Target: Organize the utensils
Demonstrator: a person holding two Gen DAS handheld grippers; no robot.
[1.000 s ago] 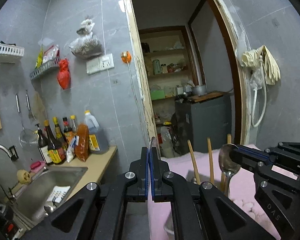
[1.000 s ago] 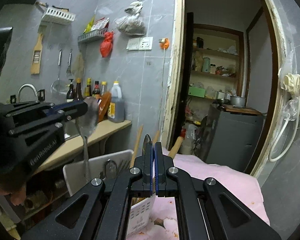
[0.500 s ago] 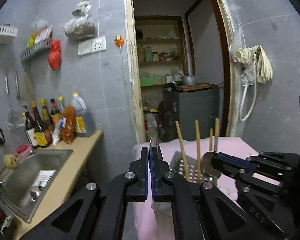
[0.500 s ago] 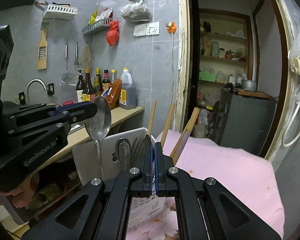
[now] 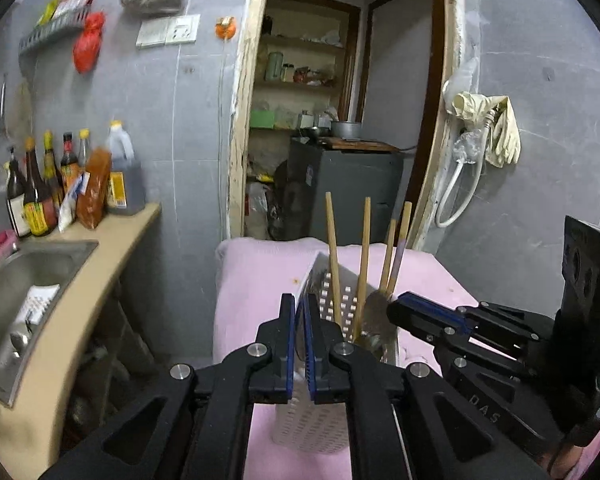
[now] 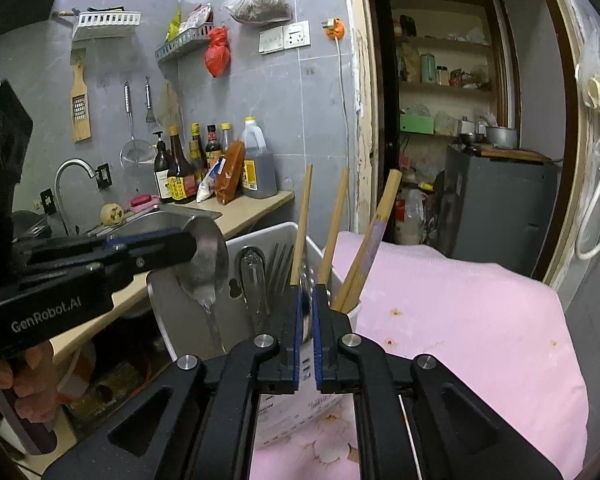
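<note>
The spoon (image 6: 208, 264) is clamped by its bowl in the left gripper (image 6: 188, 242), handle hanging straight down at the near wall of the white utensil holder (image 6: 268, 240); whether its tip is inside cannot be told. From that gripper's own camera the jaws stand a narrow slit apart, with the bowl edge-on between the blue pads (image 5: 288, 344).

A second spoon (image 5: 376, 314) sits bowl-up in the tip of the right gripper (image 5: 396, 312), just right of and ahead of the left one, with its handle running down into the holder. In the right wrist view those jaws too are nearly closed, on a thin metal edge.

The holder stands directly below and ahead of both tools, its slotted wall (image 5: 312, 420) under the left fingers. Inside it, wooden chopsticks (image 5: 332, 248) stand tilted beyond the fingertips, and forks (image 6: 278, 268) and another metal handle (image 6: 252, 280) lean against the tall back panel.

The holder rests on a pink cloth (image 5: 252, 280). Farther left of the tools is a counter with a steel sink (image 5: 20, 280) and sauce bottles (image 5: 36, 200).
</note>
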